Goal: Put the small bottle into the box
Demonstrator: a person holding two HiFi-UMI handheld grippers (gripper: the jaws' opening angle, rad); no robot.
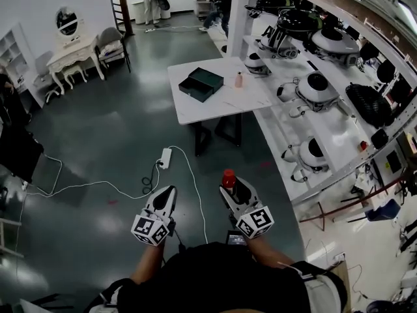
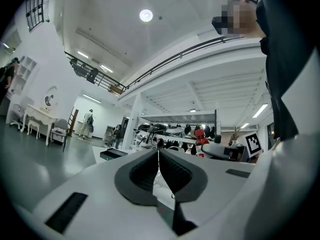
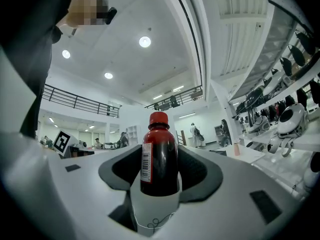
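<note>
upright, right tool [image 3: 159, 171] clamping small bottle [image 3: 159, 154], left tool [image 2: 159, 171] closed

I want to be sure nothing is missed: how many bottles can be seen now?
2. One red-capped bottle is clamped in the right gripper; one small pink bottle stands on the white table beside the dark box. Shelves may hide others.

Glossy plastic bottle [image 3: 159, 159], ribbed matt claw pads [image 3: 198, 170], shiny floor [image 1: 98, 149]
</note>
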